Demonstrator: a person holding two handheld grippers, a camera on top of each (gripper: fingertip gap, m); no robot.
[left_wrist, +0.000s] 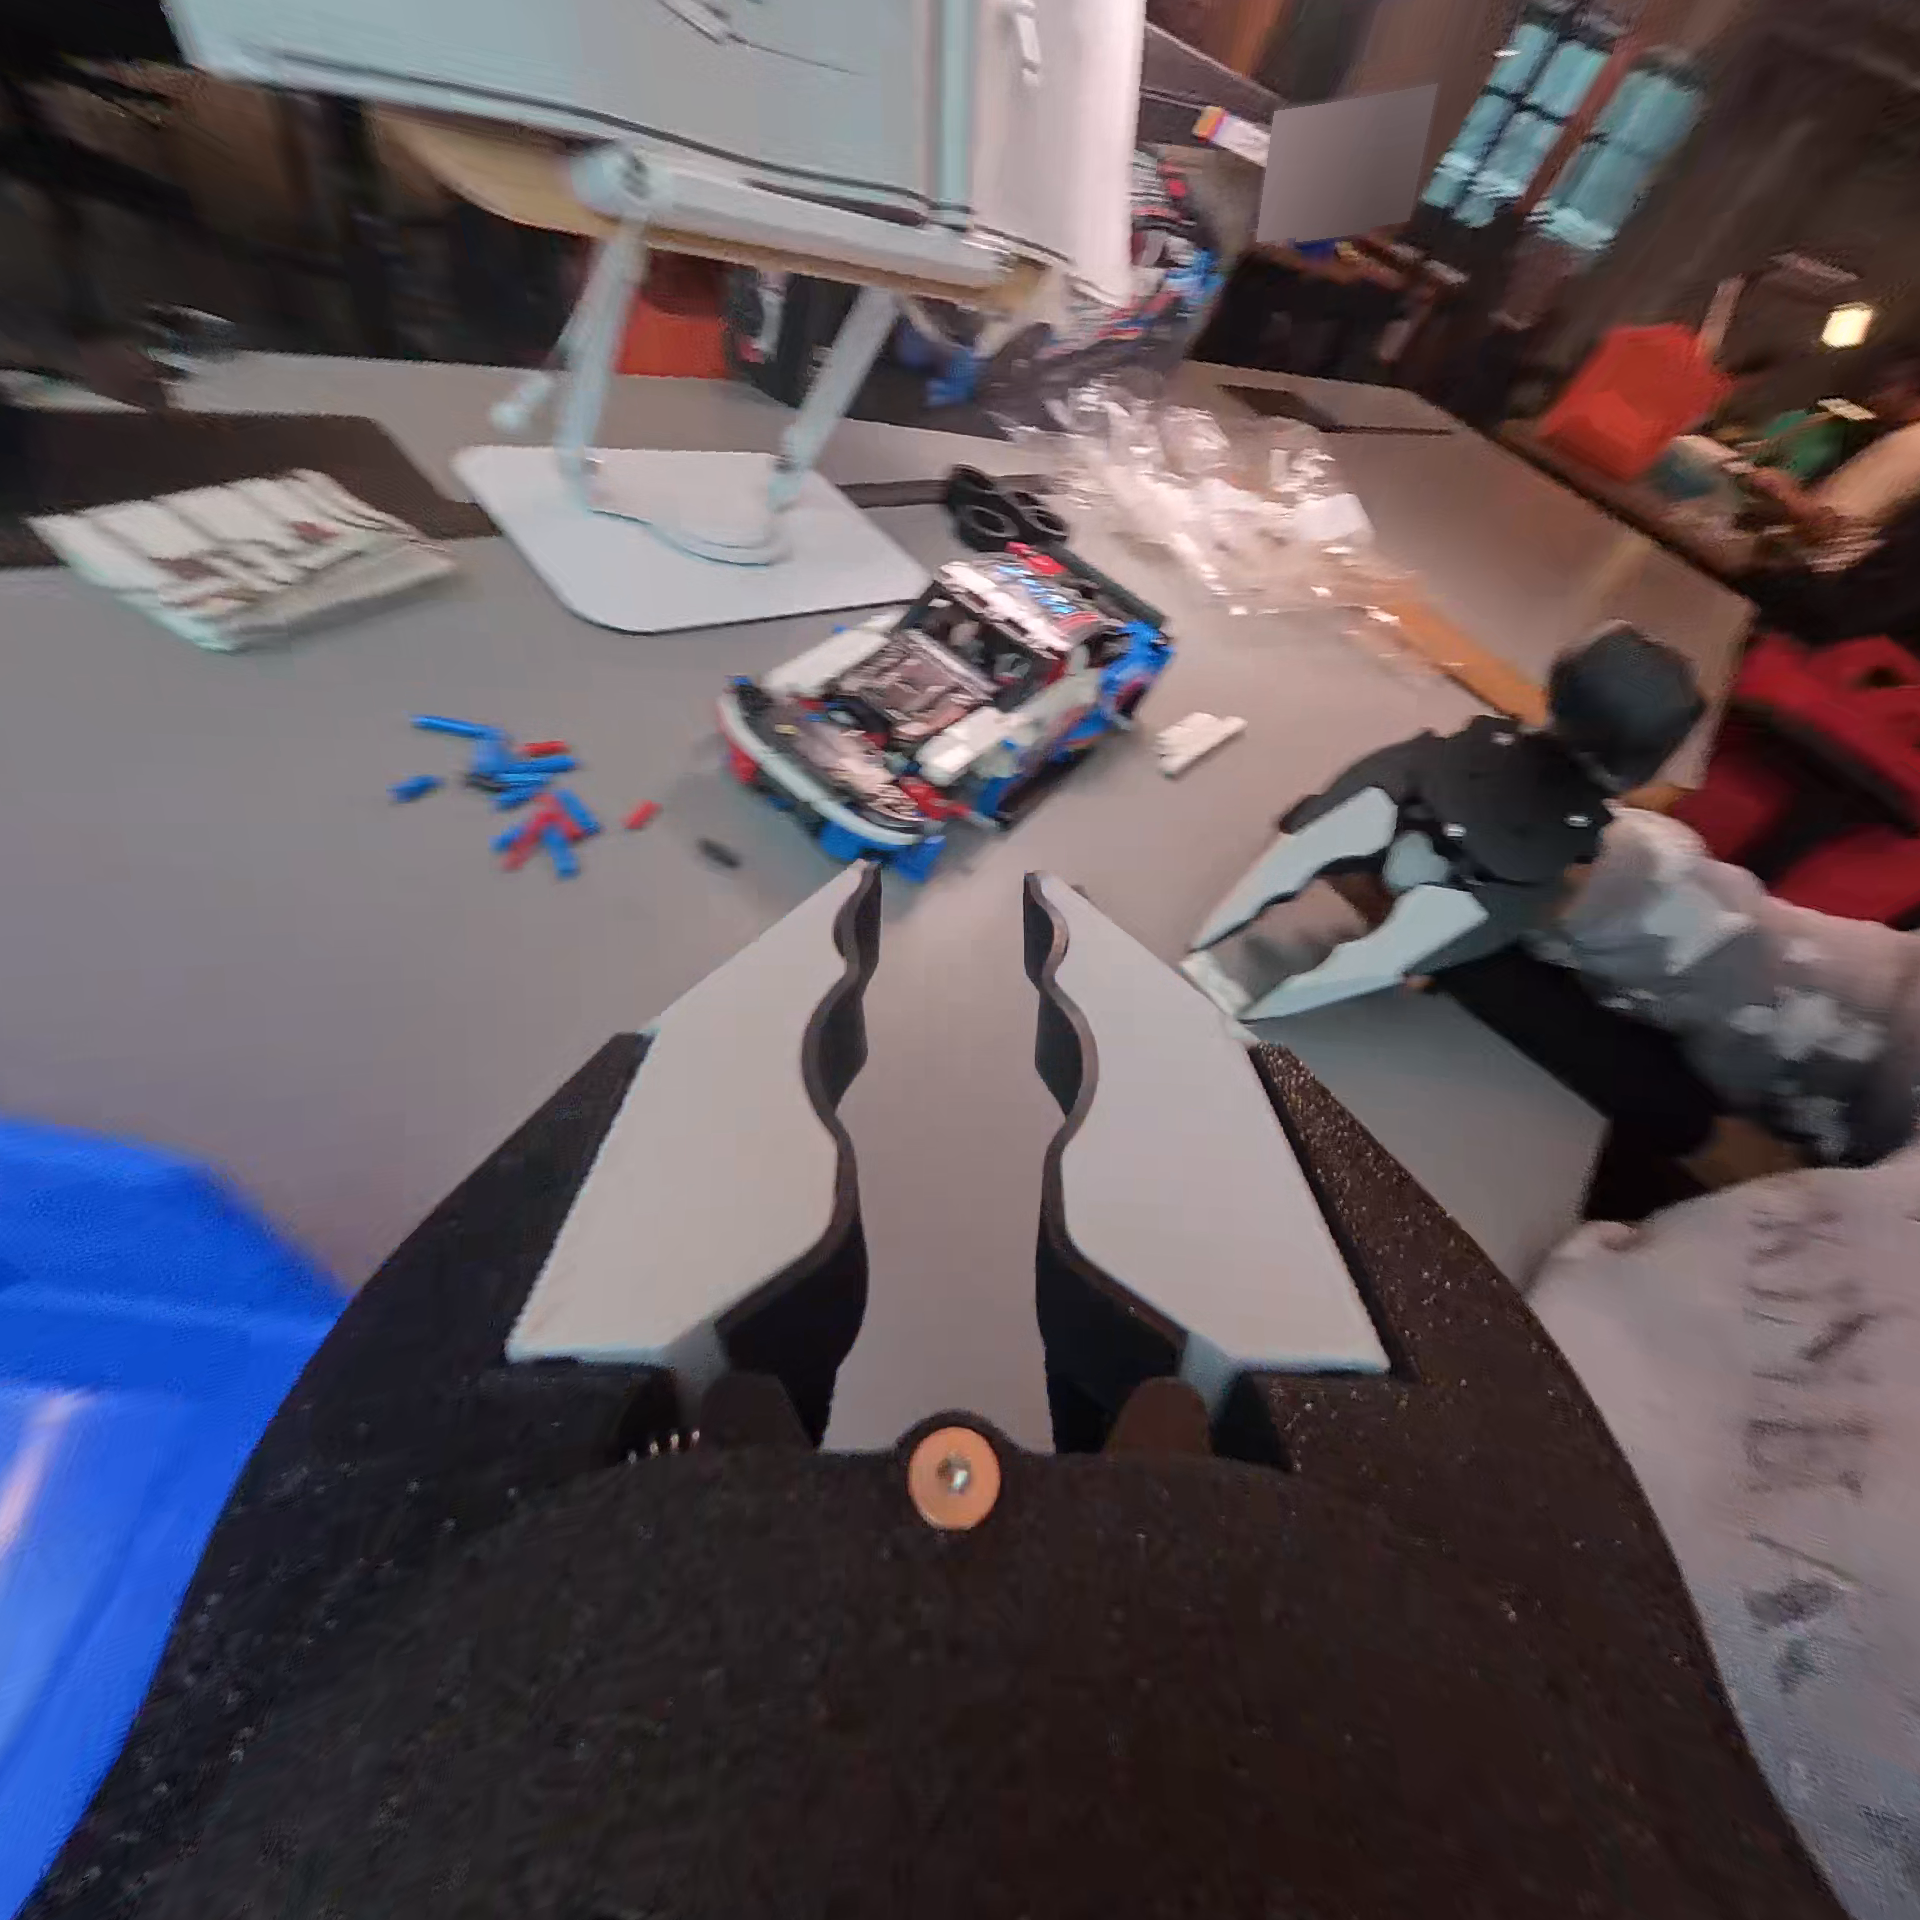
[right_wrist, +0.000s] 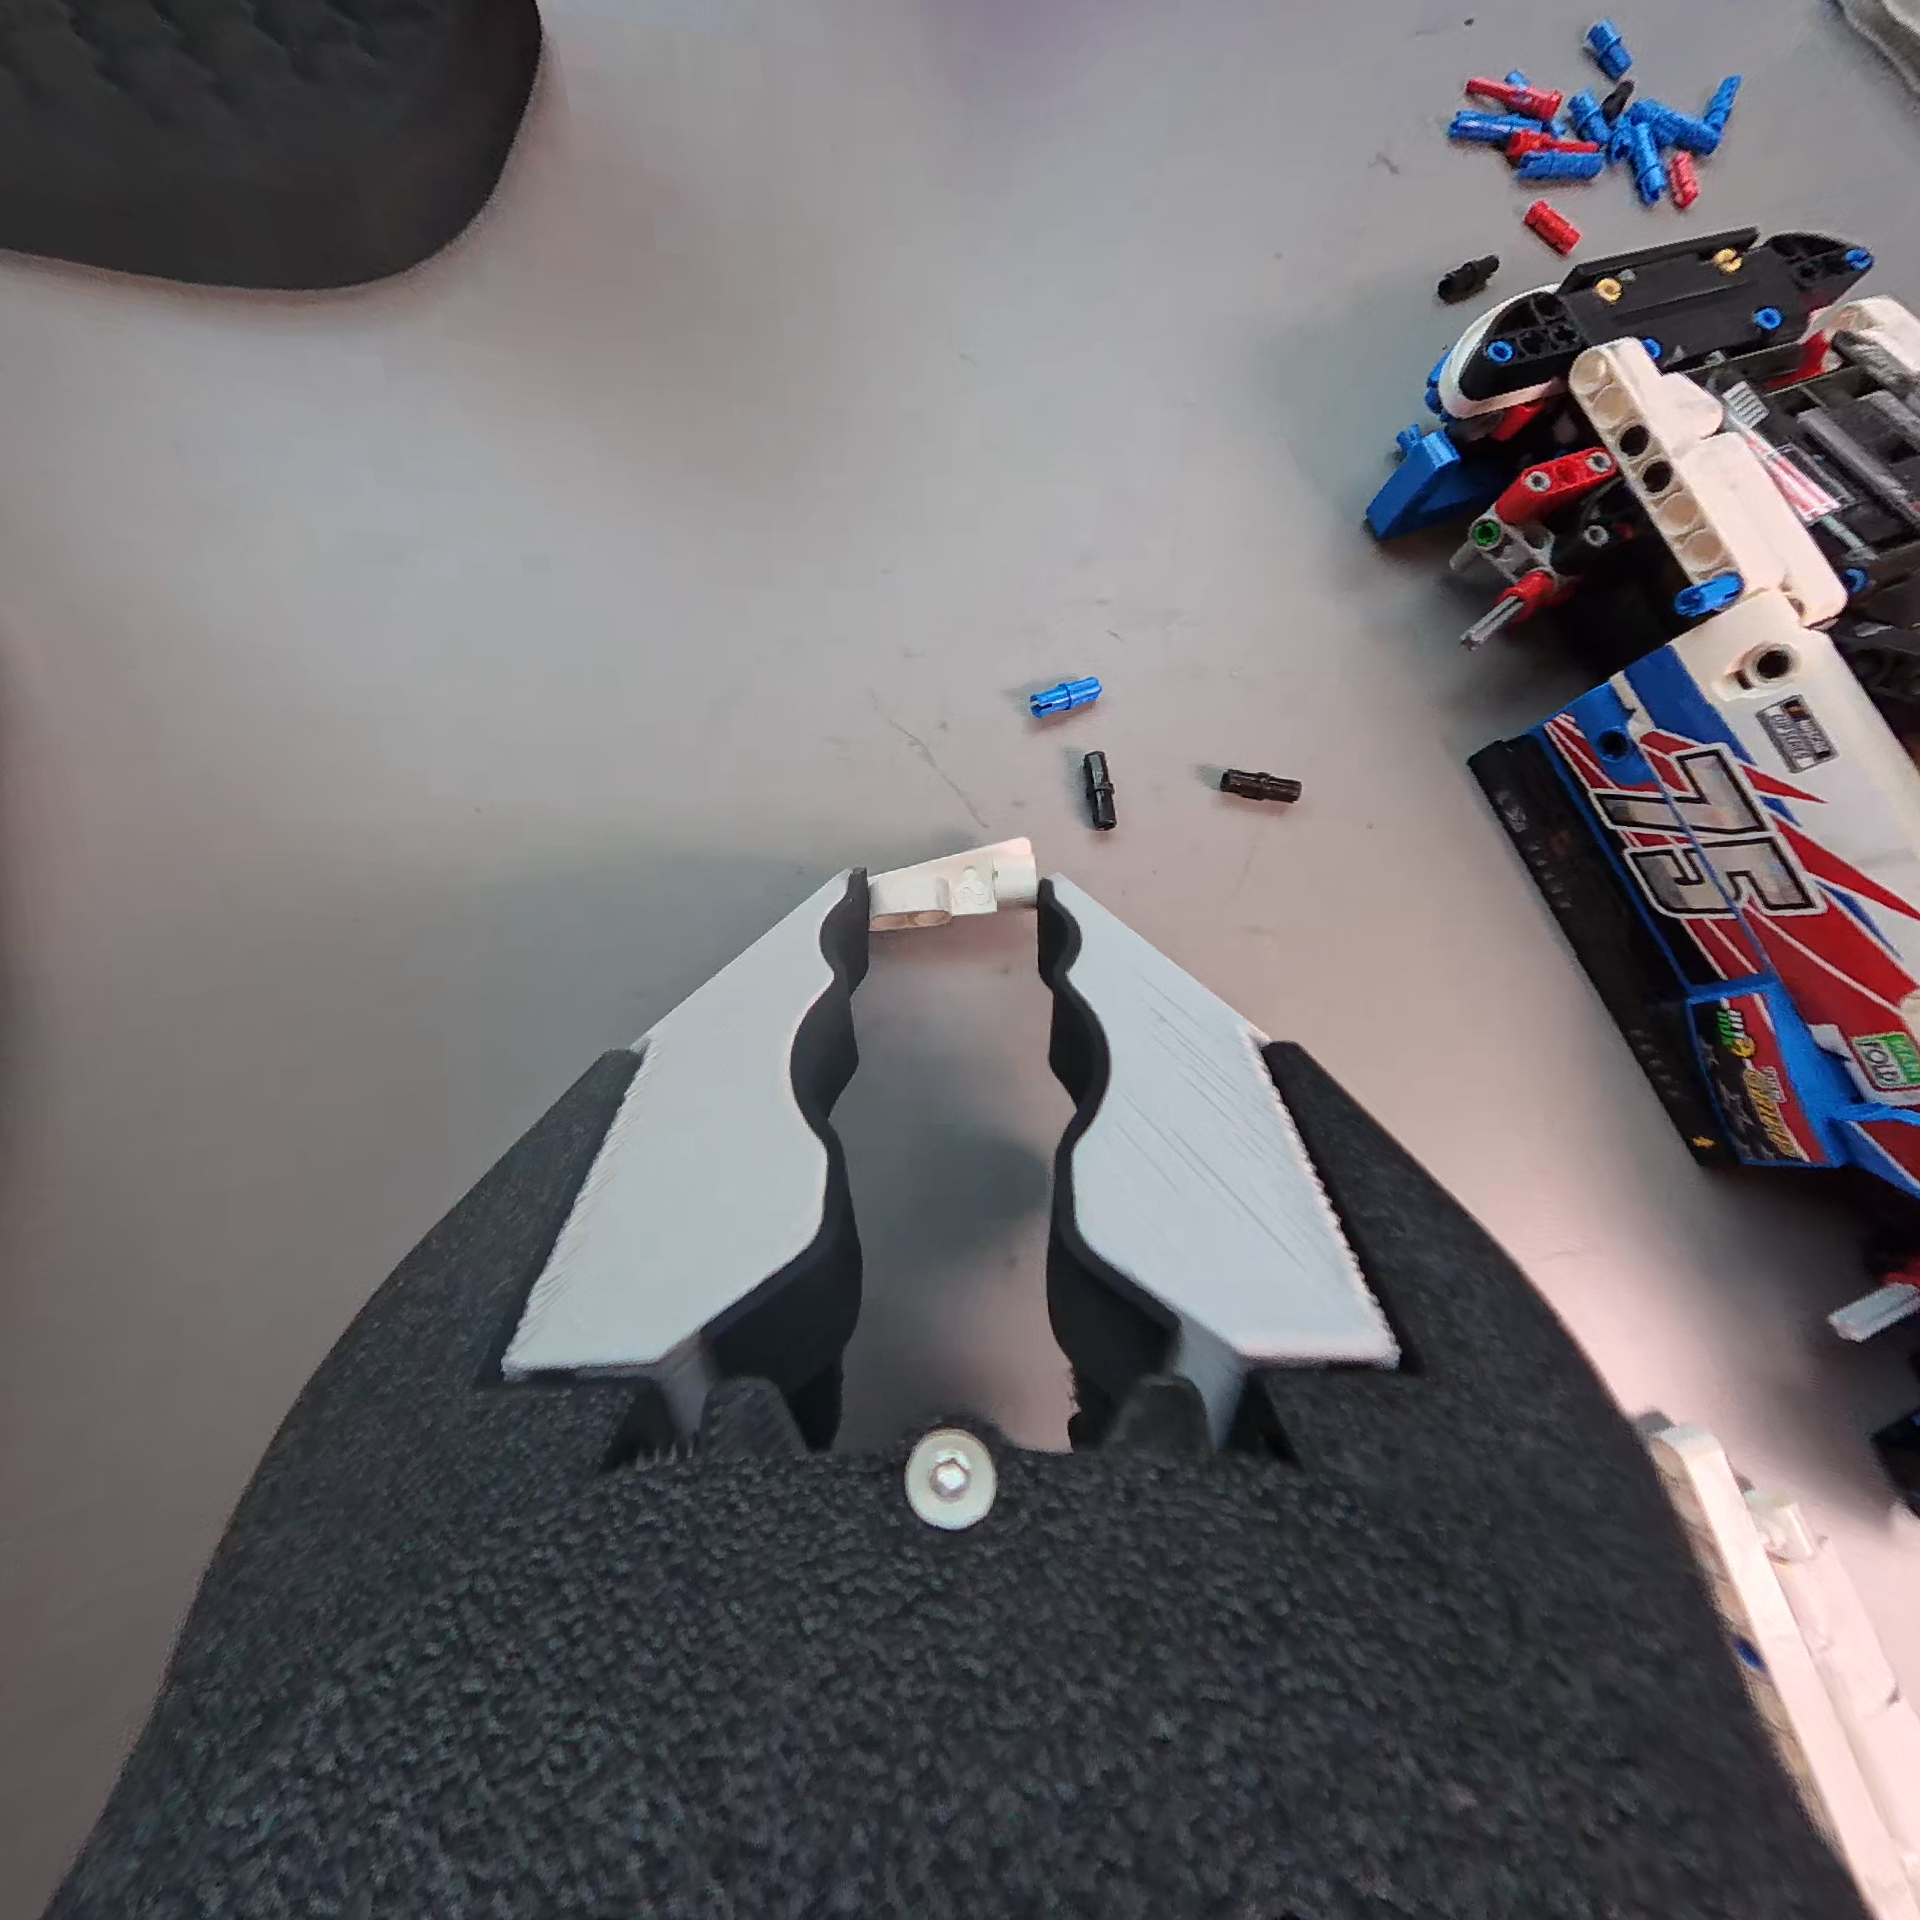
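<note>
Counts, placed relative to the right gripper (right_wrist: 951, 891) unless noted.
- Brick-built car (right_wrist: 1714, 665): 1, to its right.
- White connector piece (right_wrist: 956, 888): 1, between its fingertips.
- Loose black pins (right_wrist: 1098, 790): 3. Two lie just ahead, one near the car's nose.
- Lone blue pin (right_wrist: 1065, 696): 1, ahead.
- Pile of blue and red pins (right_wrist: 1600, 130): 1; pins overlap, exact number unclear.
- Booklet (left_wrist: 249, 556): 1, far left of the left gripper (left_wrist: 951, 904).
- Grippers: 2.

It looked like a hobby or workshop room set up for building brick models. A grey counter (left_wrist: 260, 831) carried a half-built toy race car (left_wrist: 940, 707), a scatter of blue and red connector pins (left_wrist: 520, 790), an instruction booklet (left_wrist: 244, 556), clear plastic bags (left_wrist: 1226, 499) and a white tablet stand (left_wrist: 686, 540). Cluttered tables and red bins (left_wrist: 1621, 390) stood behind.
</note>
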